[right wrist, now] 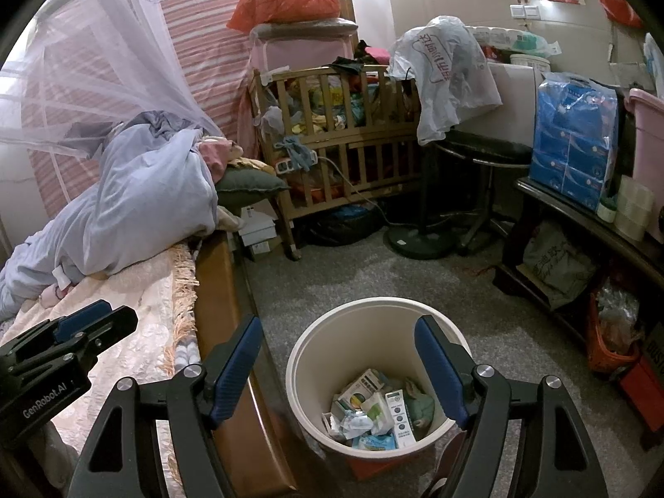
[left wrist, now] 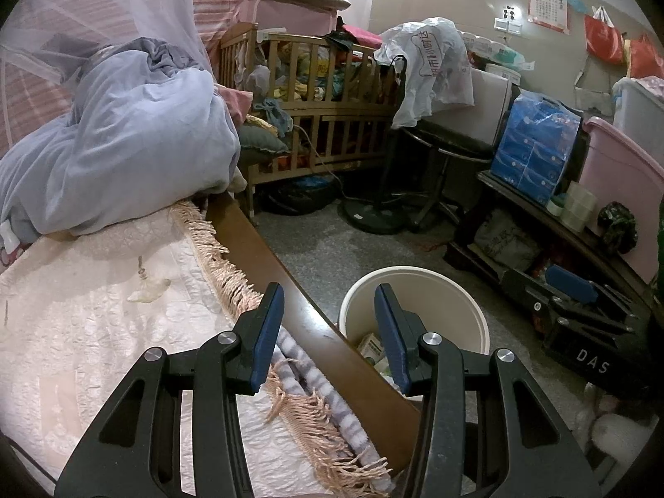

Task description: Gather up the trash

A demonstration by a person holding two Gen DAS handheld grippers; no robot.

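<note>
A cream round trash bin (right wrist: pixel 307 352) stands on the grey floor beside the bed; it shows partly in the left wrist view (left wrist: pixel 415 286). It holds small boxes and crumpled paper (right wrist: pixel 373 411). My right gripper (right wrist: pixel 338 332) is open and empty, above the bin's mouth. My left gripper (left wrist: pixel 330 303) is open and empty over the wooden bed edge (left wrist: pixel 315 332), next to the bin. A small pale scrap (left wrist: pixel 149 290) lies on the pink bedspread, ahead and left of the left gripper. The left gripper also shows in the right wrist view (right wrist: pixel 83 323), and the right one in the left wrist view (left wrist: pixel 581 303).
A blue quilt (left wrist: pixel 124 141) is heaped on the bed under a mosquito net. A wooden crib (right wrist: pixel 336 133) full of clothes, a stool and fan base (right wrist: pixel 419 240) stand behind. A dark shelf (right wrist: pixel 581 224) with a blue tissue pack and a pink tub lines the right.
</note>
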